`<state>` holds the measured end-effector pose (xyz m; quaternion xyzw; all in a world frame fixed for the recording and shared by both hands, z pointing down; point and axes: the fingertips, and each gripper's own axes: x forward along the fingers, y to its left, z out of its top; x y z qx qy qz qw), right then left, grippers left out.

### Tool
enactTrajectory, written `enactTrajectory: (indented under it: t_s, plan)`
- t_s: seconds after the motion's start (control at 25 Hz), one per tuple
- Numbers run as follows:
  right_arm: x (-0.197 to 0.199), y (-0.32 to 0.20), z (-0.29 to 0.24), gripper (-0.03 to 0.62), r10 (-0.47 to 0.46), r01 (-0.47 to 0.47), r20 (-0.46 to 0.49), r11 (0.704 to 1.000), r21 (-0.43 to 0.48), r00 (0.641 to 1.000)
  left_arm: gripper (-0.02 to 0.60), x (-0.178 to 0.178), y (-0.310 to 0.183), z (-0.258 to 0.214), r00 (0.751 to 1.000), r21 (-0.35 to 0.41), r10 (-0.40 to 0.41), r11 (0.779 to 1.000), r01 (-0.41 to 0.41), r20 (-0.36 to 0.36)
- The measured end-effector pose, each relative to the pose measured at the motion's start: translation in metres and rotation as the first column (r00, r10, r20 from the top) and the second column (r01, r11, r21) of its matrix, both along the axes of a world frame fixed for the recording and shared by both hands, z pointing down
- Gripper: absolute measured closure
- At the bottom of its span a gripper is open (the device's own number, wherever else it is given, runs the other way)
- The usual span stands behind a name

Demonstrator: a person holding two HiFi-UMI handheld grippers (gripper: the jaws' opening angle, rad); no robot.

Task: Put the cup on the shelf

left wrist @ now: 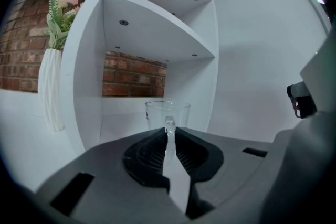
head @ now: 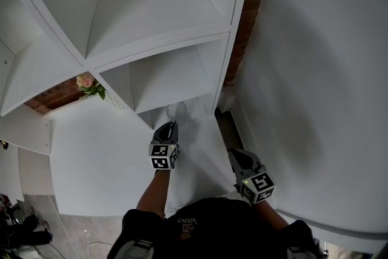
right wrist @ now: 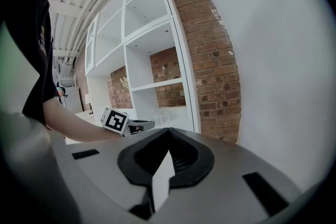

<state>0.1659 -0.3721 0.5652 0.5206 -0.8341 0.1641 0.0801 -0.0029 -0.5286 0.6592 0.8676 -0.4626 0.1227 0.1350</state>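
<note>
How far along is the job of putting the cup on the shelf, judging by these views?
Done: the cup is gripped, its handle clamped in the left hand-held gripper. In hand: the cup is at the open front of a lower compartment of the shelf. Left: set it inside and let go; whether it already rests on a surface cannot be told. The right hand-held gripper is shut and empty.

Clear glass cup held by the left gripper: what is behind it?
A white shelf compartment, with red brick wall at its back. The clear glass cup's base is covered by the left gripper.
</note>
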Motion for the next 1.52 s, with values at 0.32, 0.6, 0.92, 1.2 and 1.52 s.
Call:
enactTrajectory:
  t_s: [0.32,0.6,0.92,1.2,1.52]
  plan:
    - [0.011,-0.006,0.003,0.594,0.018,-0.018,0.001,1.0,-0.001,1.0,0.546,0.015,-0.014,0.008,1.0,-0.024,0.01,1.0,-0.009,0.014]
    - [0.011,-0.011,0.003,0.594,0.01,-0.01,0.001,1.0,-0.007,1.0,0.546,0.026,-0.029,0.013,1.0,-0.047,0.009,0.999,-0.008,0.026]
    - [0.008,-0.018,0.01,0.594,-0.006,0.006,0.004,1.0,-0.022,1.0,0.546,0.033,-0.049,0.013,1.0,-0.045,0.007,0.999,-0.006,0.025]
    - [0.009,-0.021,0.013,0.594,-0.02,0.021,0.008,0.999,-0.03,1.0,0.546,0.04,-0.065,0.013,1.0,-0.052,0.001,0.999,0.0,0.015]
    - [0.015,-0.019,0.015,0.594,-0.015,0.015,0.013,1.0,-0.027,1.0,0.546,0.047,-0.082,0.012,1.0,-0.071,-0.029,0.997,0.029,0.003]
